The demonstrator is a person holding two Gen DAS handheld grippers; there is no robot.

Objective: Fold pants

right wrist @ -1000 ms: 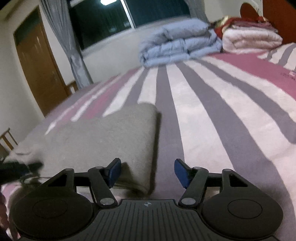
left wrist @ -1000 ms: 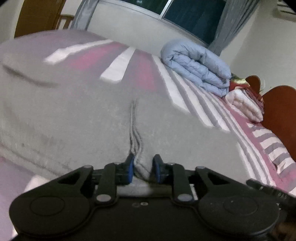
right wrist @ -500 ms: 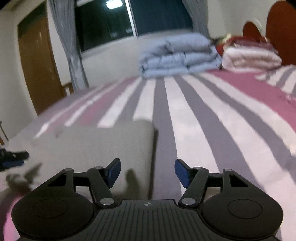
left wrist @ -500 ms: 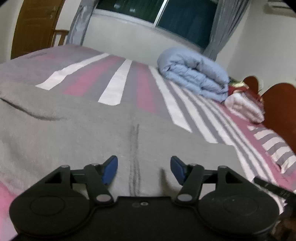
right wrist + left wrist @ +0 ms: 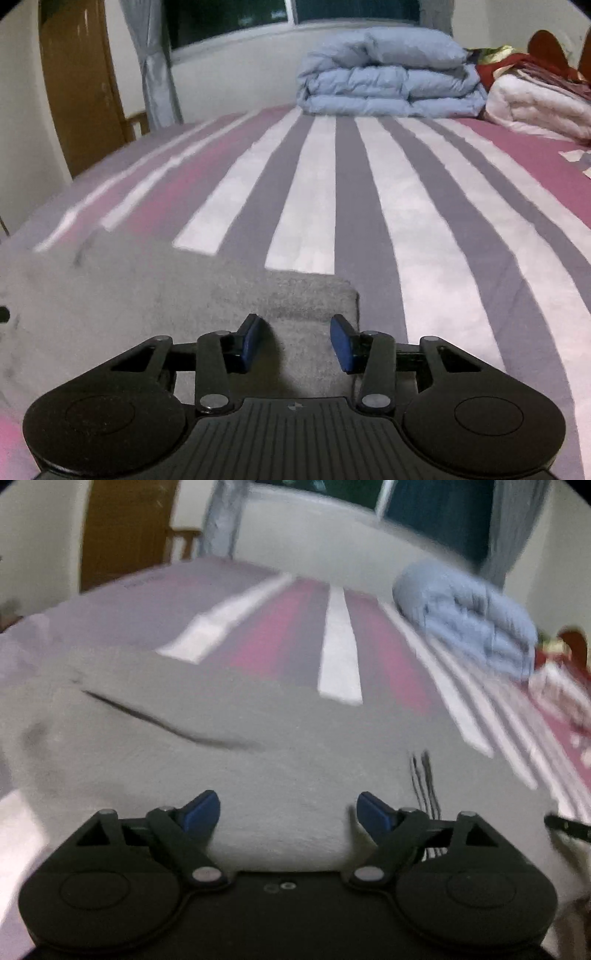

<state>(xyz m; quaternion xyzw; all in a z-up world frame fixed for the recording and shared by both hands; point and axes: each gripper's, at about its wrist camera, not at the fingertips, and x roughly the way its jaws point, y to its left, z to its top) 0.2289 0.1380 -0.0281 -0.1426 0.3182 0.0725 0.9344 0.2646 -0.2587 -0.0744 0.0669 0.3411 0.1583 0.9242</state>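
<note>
Grey pants (image 5: 258,768) lie flat on a striped bed (image 5: 340,657). In the left wrist view my left gripper (image 5: 288,812) is open just above the cloth, with a dark crease to its left and a dark seam line (image 5: 424,779) to its right. In the right wrist view my right gripper (image 5: 295,341) is open, jaws partly closed, over the right end of the pants (image 5: 288,295), near its folded edge. Neither gripper holds cloth.
A folded blue duvet (image 5: 388,81) and a white and red pile of bedding (image 5: 535,96) sit at the far end of the bed (image 5: 424,221). A brown door (image 5: 81,85), a grey curtain and a dark window stand behind.
My left gripper let go of the pinched seam, opened and shifted left along the pants. My right gripper moved left over the pants' end and its jaws narrowed.
</note>
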